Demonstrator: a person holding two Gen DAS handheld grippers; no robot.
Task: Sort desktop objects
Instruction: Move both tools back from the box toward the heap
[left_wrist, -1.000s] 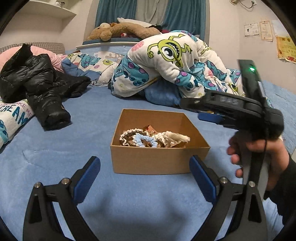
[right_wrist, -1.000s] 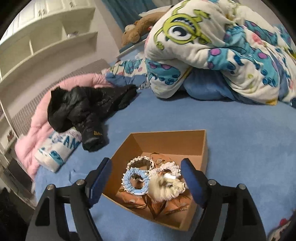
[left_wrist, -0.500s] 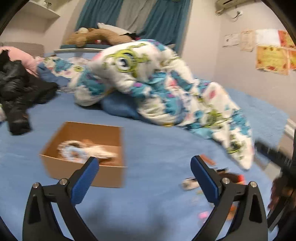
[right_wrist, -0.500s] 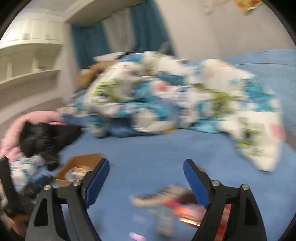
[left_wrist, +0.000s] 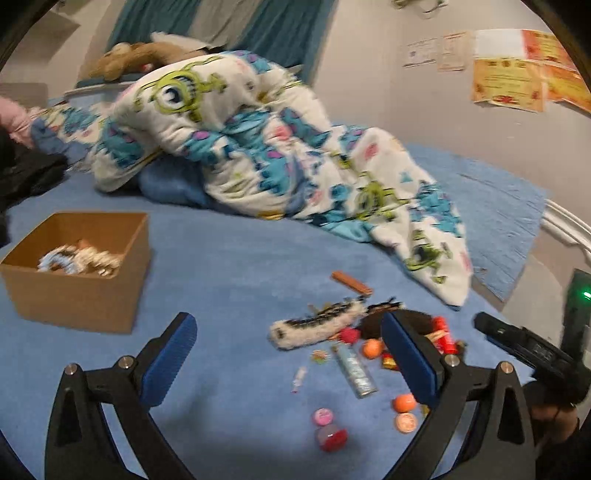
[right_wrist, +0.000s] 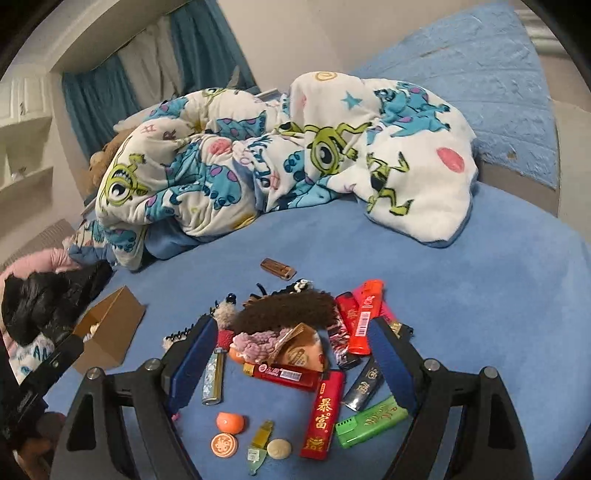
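A pile of small objects lies on the blue bed: several lighters, among them a red lighter (right_wrist: 324, 415), a green lighter (right_wrist: 371, 424) and a silver lighter (right_wrist: 213, 376), a brown fuzzy hair piece (right_wrist: 288, 310), a pink scrunchie (right_wrist: 256, 343) and orange balm tins (right_wrist: 229, 422). My right gripper (right_wrist: 293, 365) is open and empty, just above the pile. My left gripper (left_wrist: 291, 354) is open and empty, left of the pile (left_wrist: 354, 339). A cardboard box (left_wrist: 79, 271) with scrunchies inside stands to the left; it also shows in the right wrist view (right_wrist: 107, 328).
A crumpled monster-print blanket (right_wrist: 280, 155) lies behind the pile. A black jacket (right_wrist: 44, 299) lies at the left beside the box. The right gripper's body (left_wrist: 535, 350) shows at the left view's right edge. The bed edge (left_wrist: 565, 225) runs at the far right.
Both grippers have swung right, away from the box and over to the pile of small objects. The right gripper has dropped closer to the pile. Both stay open.
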